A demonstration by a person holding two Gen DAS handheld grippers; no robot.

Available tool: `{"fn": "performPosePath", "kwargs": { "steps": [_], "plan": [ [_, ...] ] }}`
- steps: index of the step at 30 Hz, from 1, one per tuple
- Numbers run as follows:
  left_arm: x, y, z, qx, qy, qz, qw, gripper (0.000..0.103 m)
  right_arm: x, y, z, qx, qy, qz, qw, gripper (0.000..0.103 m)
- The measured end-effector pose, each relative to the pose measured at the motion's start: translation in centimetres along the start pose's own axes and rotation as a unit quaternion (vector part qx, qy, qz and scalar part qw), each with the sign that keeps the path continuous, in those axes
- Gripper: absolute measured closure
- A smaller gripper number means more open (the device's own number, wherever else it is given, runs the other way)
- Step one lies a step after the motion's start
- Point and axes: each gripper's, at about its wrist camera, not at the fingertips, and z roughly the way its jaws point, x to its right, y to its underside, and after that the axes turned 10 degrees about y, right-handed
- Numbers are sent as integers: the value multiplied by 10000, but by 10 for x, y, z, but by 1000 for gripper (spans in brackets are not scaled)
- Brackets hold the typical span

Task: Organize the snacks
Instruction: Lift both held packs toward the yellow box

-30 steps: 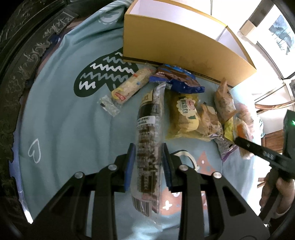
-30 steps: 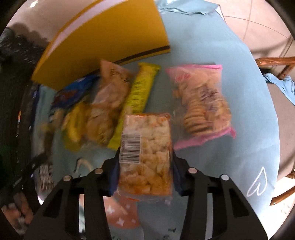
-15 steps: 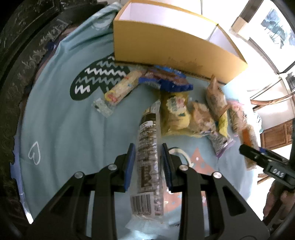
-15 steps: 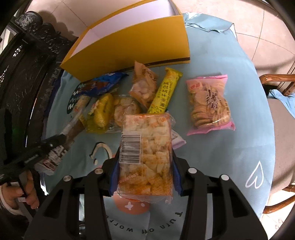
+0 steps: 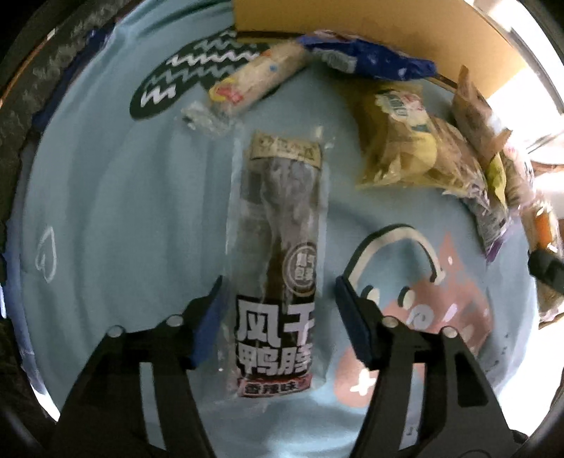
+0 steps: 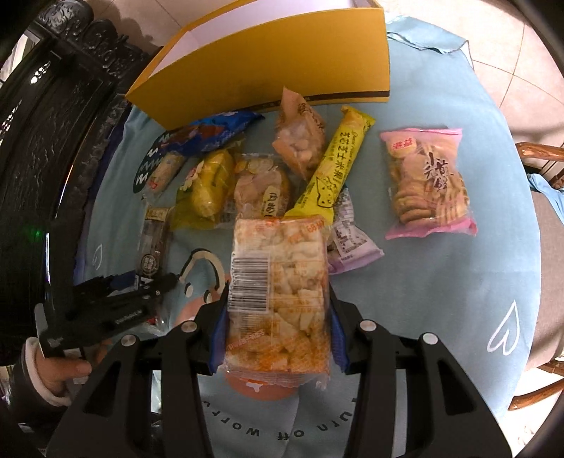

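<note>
My left gripper (image 5: 278, 310) is open; its jaws stand apart on either side of a long dark snack pack (image 5: 278, 253) that lies flat on the blue cloth, label up. That pack also shows at the left of the right wrist view (image 6: 153, 243), with the left gripper (image 6: 141, 289) over its near end. My right gripper (image 6: 278, 317) is shut on a clear bag of orange-white rice crackers (image 6: 278, 285) and holds it above the cloth. A yellow cardboard box (image 6: 282, 70) stands open at the back; it also shows in the left wrist view (image 5: 387, 31).
Several snack packs lie in front of the box: a blue pack (image 6: 211, 132), a yellow bag (image 6: 208, 186), a yellow bar (image 6: 335, 165), a pink cookie bag (image 6: 428, 183), a purple pack (image 6: 352, 243). A dark carved chair (image 6: 53, 105) stands left, a wooden chair (image 6: 543, 165) right.
My left gripper has opened and let go of the dark pack, which now lies on the cloth turned label up. My right gripper still holds the cracker bag, slightly farther back.
</note>
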Motion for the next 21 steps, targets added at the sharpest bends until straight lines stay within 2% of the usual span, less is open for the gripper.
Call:
{"fn": "performPosePath", "kwargs": {
  "steps": [2,4,14,21],
  "plan": [
    [2,0,-4,48,143,77,9999,73,-4,-1,2,-10,7,-21,10000,56],
    [5,-2,-13,142,177,162,9996,79,-6,-1,2,-3,7,-61,10000,56],
    [22,-16,-76,745,312,360,9961,79,-15,-11,-19,302,-103,-269,9991,56],
    [30,-30,-111,1067,417,430,9925,79,-23,-27,-50,760,-191,-351,9963,56]
  ]
}}
